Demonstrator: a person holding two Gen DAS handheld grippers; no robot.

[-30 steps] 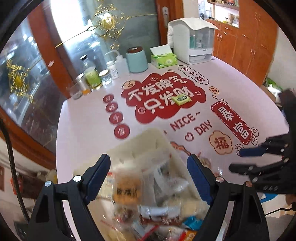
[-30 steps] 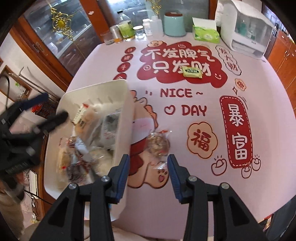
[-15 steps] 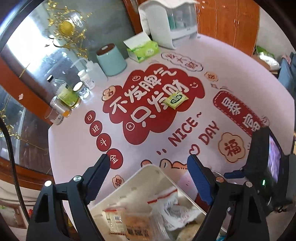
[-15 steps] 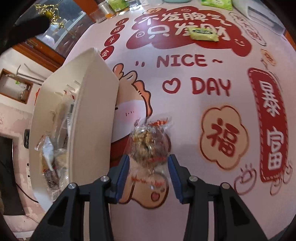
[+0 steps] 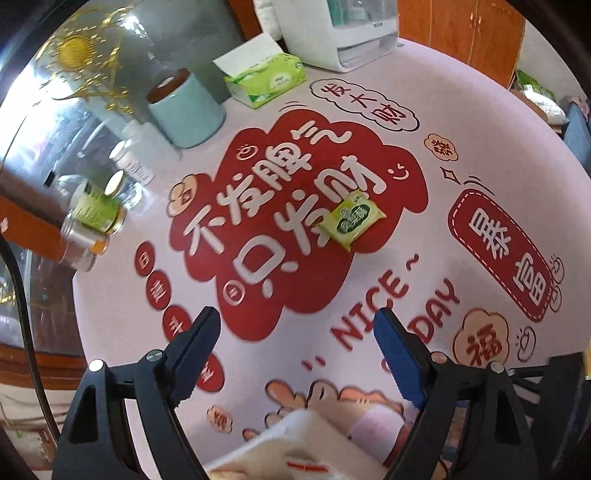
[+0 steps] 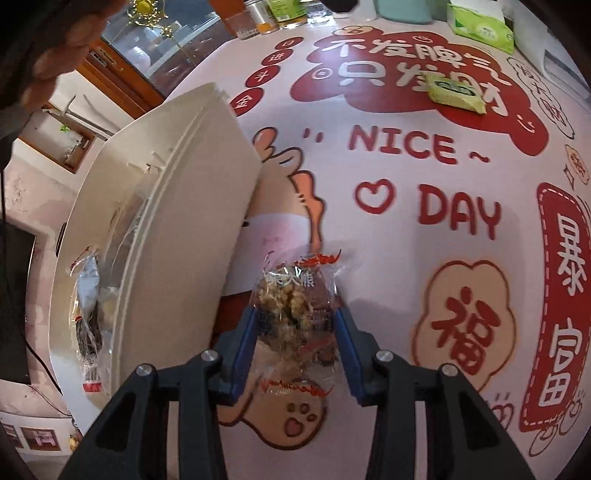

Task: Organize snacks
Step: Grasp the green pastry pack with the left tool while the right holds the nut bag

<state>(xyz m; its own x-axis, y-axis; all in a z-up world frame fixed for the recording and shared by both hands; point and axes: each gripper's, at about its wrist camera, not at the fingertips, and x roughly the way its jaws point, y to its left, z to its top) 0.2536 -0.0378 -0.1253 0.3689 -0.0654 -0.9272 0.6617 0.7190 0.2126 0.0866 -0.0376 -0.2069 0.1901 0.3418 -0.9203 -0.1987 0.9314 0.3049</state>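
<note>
Right now my right gripper point(image 6: 295, 325) has its blue fingers point(image 6: 246, 350) on either side of a clear snack packet point(image 6: 297, 310) with a crumbly golden filling and red printed ends. Both pads look pressed to the wrapper's sides, so I read the jaws as closed on it. The packet sits over the cartoon paw print on the pink tablecloth point(image 6: 388, 229); whether it is resting on the cloth or lifted off it, I cannot tell.

Just to the packet's left stands the white basket point(image 6: 177, 206), its long outer wall facing me. Over its rim I see a few wrapped snacks point(image 6: 88, 317) lying inside, among them a dark one in a clear sleeve with a red end.

Farther away, well apart from the basket, a green snack pack point(image 6: 458, 92) lies flat on the big red cloud with white characters. Through the left wrist camera the same green pack point(image 5: 352, 219) lies ahead of me.

My left gripper point(image 5: 295, 343) hangs with its jaws spread wide and nothing between them; only the cloth's red lettering shows in the gap. Below it, a corner of the basket's rim point(image 5: 295, 439) pokes into the bottom of that view, blurred.

Along the table's far edge stand a teal canister point(image 5: 188, 110) with a brown lid, a green tissue box point(image 5: 266, 79), a white appliance point(image 5: 332, 33), and a cluster of jars and bottles point(image 5: 96, 218).
</note>
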